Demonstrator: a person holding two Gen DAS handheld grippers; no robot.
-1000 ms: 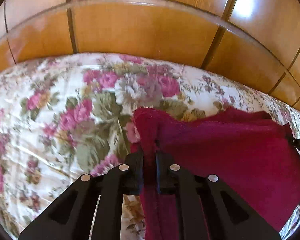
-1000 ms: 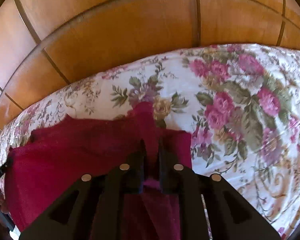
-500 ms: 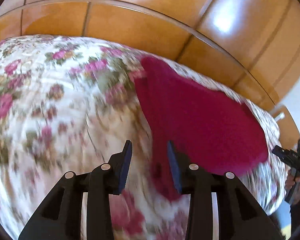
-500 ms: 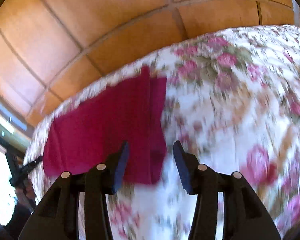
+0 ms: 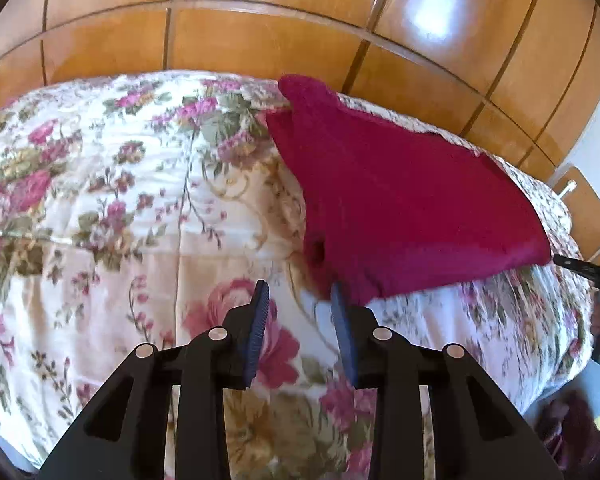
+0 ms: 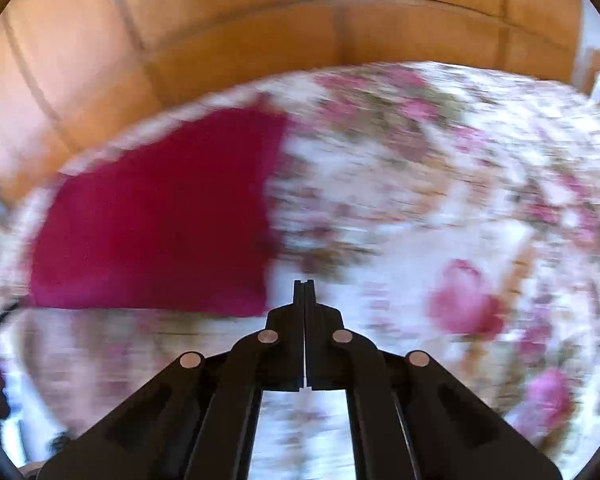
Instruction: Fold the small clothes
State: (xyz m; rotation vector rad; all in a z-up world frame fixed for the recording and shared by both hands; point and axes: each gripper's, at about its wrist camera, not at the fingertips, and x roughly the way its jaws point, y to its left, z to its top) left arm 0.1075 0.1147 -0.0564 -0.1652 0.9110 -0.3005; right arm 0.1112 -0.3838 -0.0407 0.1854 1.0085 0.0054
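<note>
A dark red small garment (image 5: 400, 208) lies folded and flat on the floral bedspread (image 5: 120, 200). My left gripper (image 5: 300, 286) hovers just short of the garment's near left corner. Its jaws are apart and closing, with only bedspread showing between them; the right fingertip (image 5: 338, 300) sits at the cloth's edge. In the blurred right wrist view the garment (image 6: 160, 216) lies to the left of my right gripper (image 6: 304, 282), which is shut on nothing over the bedspread (image 6: 440, 200).
Polished wooden panels (image 5: 260, 40) rise behind the bed in both views (image 6: 240, 40). A wooden piece with a white knob (image 5: 568, 190) stands at the bed's right. The bedspread drops away at its near edge.
Both grippers let go of the red garment and drew back from it toward the near edge. The garment now lies flat. The right gripper opened, then shut with nothing in it.
</note>
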